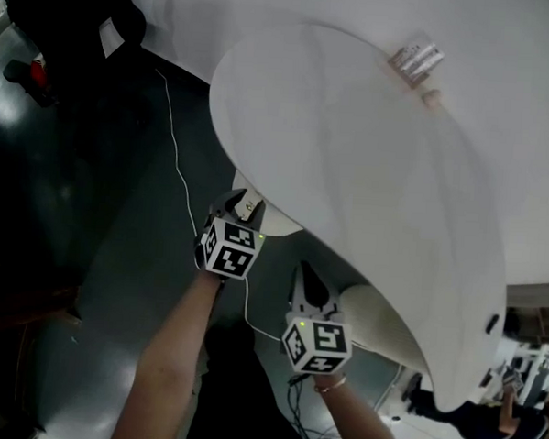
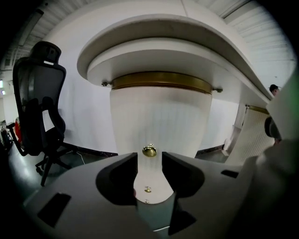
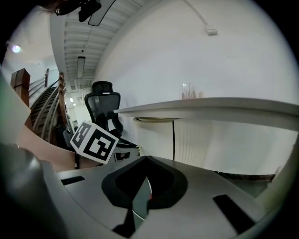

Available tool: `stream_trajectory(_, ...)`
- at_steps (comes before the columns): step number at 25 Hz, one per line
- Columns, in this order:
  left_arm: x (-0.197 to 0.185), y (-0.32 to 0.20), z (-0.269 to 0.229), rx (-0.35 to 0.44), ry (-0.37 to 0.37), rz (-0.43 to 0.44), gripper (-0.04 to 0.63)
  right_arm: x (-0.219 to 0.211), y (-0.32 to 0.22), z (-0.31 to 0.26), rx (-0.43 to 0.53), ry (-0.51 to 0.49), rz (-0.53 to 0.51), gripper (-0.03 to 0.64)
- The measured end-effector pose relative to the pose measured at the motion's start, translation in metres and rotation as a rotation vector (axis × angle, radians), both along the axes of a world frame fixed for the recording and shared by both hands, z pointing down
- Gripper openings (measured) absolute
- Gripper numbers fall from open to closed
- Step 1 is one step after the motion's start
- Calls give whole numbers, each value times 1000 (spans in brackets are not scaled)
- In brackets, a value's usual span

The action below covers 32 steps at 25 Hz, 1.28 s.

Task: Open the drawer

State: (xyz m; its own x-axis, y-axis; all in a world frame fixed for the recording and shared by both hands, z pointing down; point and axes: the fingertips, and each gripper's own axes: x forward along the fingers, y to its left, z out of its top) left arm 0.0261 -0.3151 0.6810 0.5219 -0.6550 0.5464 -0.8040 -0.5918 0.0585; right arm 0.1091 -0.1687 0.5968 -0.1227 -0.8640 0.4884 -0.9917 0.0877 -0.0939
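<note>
The left gripper (image 2: 149,159) has its jaws spread, and a small brass knob (image 2: 149,151) sits just beyond their tips, in line with the gap and not pinched. The knob is on the rounded white drawer front (image 2: 159,116), beneath the table top (image 2: 187,28). Off to the right of it, the right gripper (image 3: 145,161) has its jaws pressed together on nothing.

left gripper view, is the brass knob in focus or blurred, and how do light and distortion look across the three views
Left gripper view: the brass knob is sharp with a small glint, and the fisheye bows the tabletop into an arc. Head view: that white top is nearly washed out against the dark floor. Right gripper view: black vignette in the corners, straight edges curved.
</note>
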Motion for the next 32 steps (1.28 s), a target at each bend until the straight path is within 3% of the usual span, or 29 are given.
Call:
stream_trajectory(8,12,-24,4,-21,-33,47,144,5,10,7,-23,-1,19,3)
stream_trajectory(12,16,-23,4,-26,-50,83,106,1,8,5,-18,2,17,3)
stream_trajectory(21,9,-14,5,-59,-46,48,103,-7,11,0,-16,2,15,3)
stream_trajectory(32,-31,22,9,-90,-80,15,103,-16,25,-2,-34,-12,10,3)
